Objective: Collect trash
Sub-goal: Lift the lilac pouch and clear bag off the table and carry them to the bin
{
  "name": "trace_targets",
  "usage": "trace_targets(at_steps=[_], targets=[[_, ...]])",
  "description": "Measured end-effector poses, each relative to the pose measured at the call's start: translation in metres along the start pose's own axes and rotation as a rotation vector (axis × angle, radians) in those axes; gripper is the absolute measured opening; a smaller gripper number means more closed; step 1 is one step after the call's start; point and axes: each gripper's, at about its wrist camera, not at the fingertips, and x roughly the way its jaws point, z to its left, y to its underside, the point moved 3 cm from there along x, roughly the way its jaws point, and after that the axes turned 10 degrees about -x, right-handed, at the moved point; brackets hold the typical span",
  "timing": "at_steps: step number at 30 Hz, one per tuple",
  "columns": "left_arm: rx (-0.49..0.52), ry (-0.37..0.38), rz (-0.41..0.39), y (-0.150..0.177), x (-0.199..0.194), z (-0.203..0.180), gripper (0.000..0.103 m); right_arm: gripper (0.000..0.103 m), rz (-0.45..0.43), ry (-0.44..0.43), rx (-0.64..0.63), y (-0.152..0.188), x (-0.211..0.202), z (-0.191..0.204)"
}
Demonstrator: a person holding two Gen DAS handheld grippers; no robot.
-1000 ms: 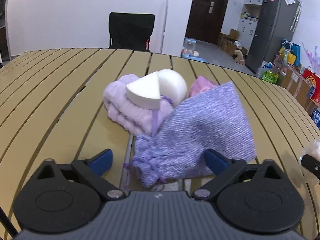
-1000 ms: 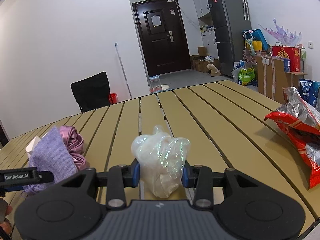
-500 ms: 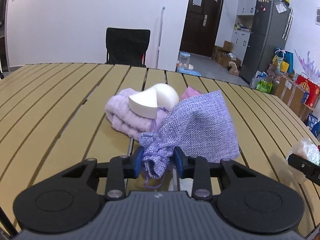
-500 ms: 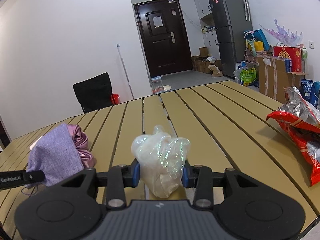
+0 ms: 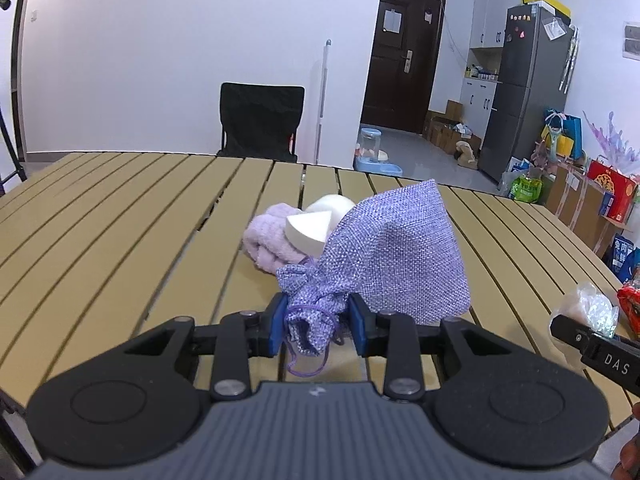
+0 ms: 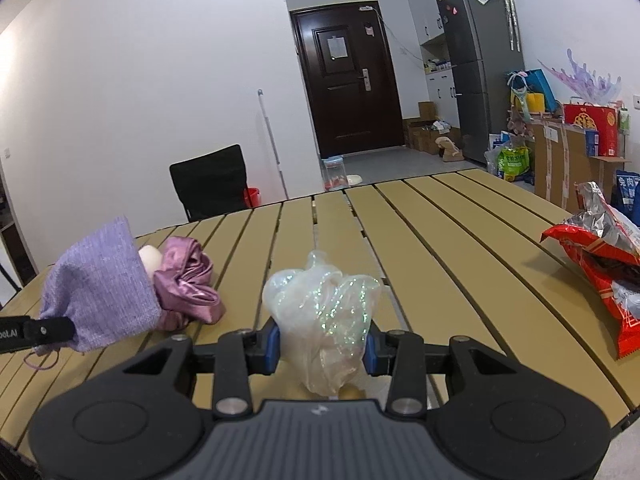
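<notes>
My left gripper (image 5: 316, 326) is shut on the gathered neck of a purple woven drawstring pouch (image 5: 396, 256), which hangs lifted off the slatted table (image 5: 120, 232). From the right wrist view the same pouch (image 6: 100, 284) shows at the left, held by the left gripper's finger (image 6: 48, 330). My right gripper (image 6: 322, 346) is shut on a crumpled clear iridescent plastic wrapper (image 6: 324, 316), seen again at the right edge of the left wrist view as the wrapper (image 5: 592, 306).
Behind the pouch lie a lilac towel (image 5: 268, 240), white foam pieces (image 5: 310, 228) and a shiny pink cloth (image 6: 188, 280). A torn red snack bag (image 6: 600, 256) rests at the table's right. A black chair (image 5: 260, 120) stands beyond the far edge.
The left gripper closed on the pouch's neck and lifted it up off the table. The right gripper kept its hold on the wrapper and barely shifted.
</notes>
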Motion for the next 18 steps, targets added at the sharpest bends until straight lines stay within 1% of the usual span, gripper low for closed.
trace_targets(at_steps=[11,18], targets=[[0.003,-0.024,-0.013,0.008,-0.043,0.011,0.033,0.037,-0.032,-0.034,-0.014,0.008,-0.038,0.013],[0.003,-0.023,-0.024,0.017,-0.077,0.021,0.033,0.037,-0.046,-0.067,-0.025,0.023,-0.068,0.029]])
